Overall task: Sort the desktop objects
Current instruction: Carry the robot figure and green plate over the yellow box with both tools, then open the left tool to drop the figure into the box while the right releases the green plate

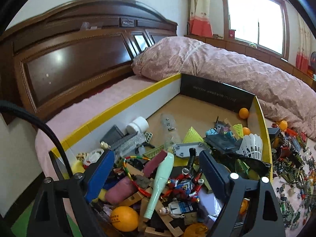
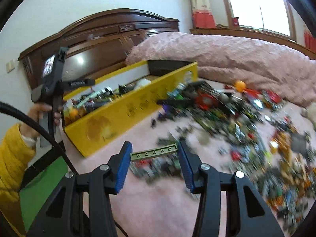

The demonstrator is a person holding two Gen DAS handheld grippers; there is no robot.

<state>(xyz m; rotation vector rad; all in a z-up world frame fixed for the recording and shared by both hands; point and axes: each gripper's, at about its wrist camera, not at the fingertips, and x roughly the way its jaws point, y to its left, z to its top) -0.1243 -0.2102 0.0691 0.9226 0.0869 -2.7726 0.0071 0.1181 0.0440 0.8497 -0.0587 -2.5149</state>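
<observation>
1. So, an olive-green stud plate point(image 2: 153, 152) is clamped end to end between the blue pads of the right gripper point(image 2: 155, 159), carried above the pink bedspread point(image 2: 162, 203), just near of the yellow box point(image 2: 126, 111).
2. The plate is best kept level and the grip kept firm until the box's near wall has been cleared.
3. The plate should be let go over a bare patch of the cardboard floor point(image 1: 189, 108) at the far end, not over the heaped near end.
4. The left gripper point(image 1: 156, 169) is spread wide with nothing gripped, hanging over the pile where a pale-green bat point(image 1: 161, 181) and an orange ball point(image 1: 124, 218) lie; it's better held aside so no collision is risked.
</observation>
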